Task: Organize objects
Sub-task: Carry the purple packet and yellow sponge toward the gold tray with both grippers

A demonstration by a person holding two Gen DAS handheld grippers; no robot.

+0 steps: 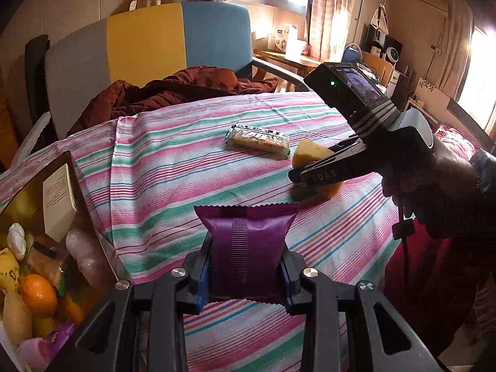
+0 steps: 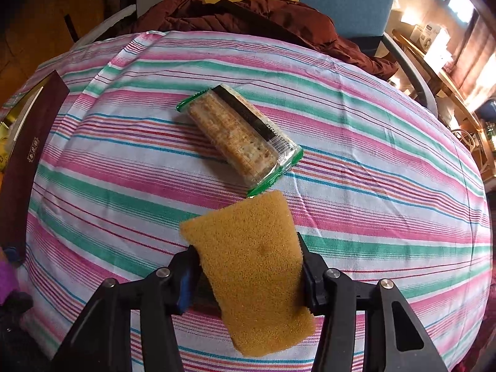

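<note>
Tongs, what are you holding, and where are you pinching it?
Left tongs pinch the purple packet across its middle. Right tongs squeeze the yellow sponge by its sides.

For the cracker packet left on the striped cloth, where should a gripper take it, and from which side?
Probably from above, across the narrow width at mid-length. The cracker packet lies flat on the striped cloth, long and slim, so its short sides fit between the fingers. Its near end is close to the sponge in the right gripper, so approach its middle rather than that end.
</note>
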